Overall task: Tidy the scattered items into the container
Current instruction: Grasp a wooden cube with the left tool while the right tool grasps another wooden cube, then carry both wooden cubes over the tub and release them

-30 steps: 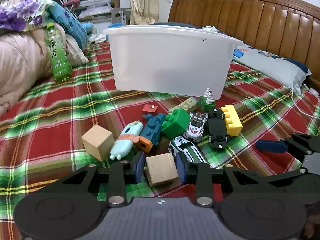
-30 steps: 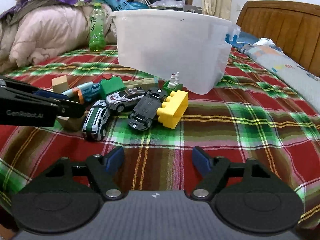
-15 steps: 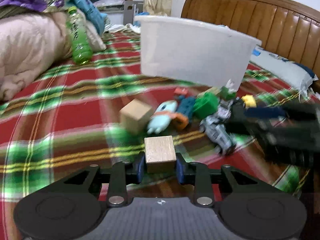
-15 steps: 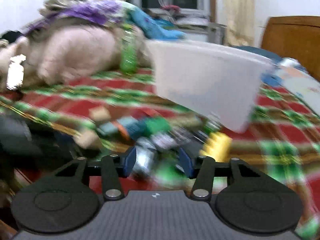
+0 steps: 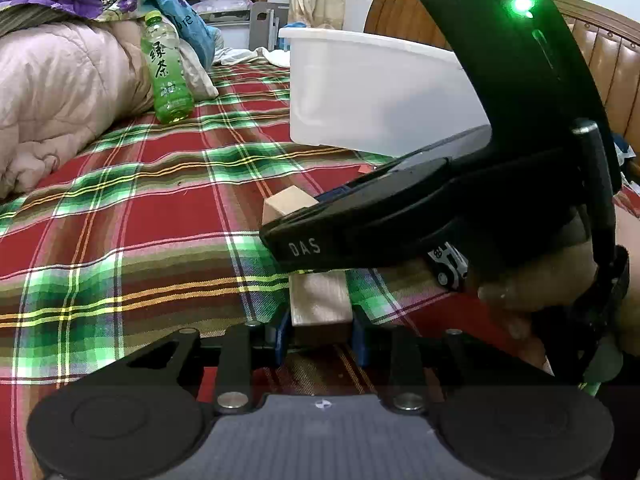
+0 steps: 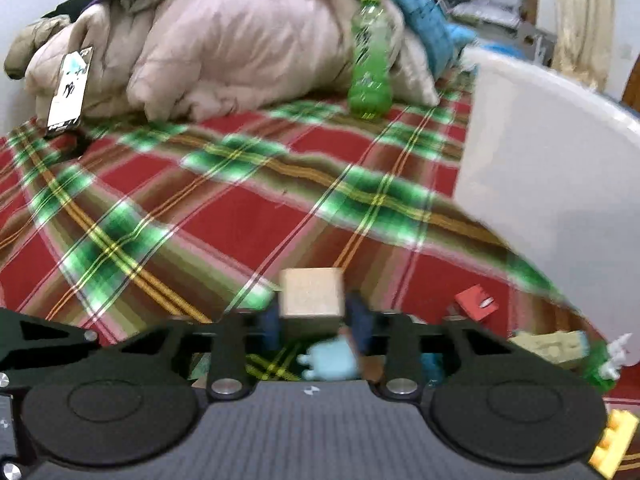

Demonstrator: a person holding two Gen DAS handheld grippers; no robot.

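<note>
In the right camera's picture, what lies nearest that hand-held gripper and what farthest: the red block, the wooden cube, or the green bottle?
1. Wooden cube: between the right hand-held gripper fingers, which are closing.
2. Red block: on the blanket, to the right.
3. Green bottle: far back, against the bedding.

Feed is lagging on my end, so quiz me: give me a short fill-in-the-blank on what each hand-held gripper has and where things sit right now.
1. The left hand-held gripper is shut on a ____ block.
2. The right hand-held gripper, its jaws closing, has a second wooden block ____ its fingers.
3. The green bottle stands beside the ____ quilt.
4. The white container rests on the ____ blanket.

Missing words: wooden; between; pink; plaid
</note>
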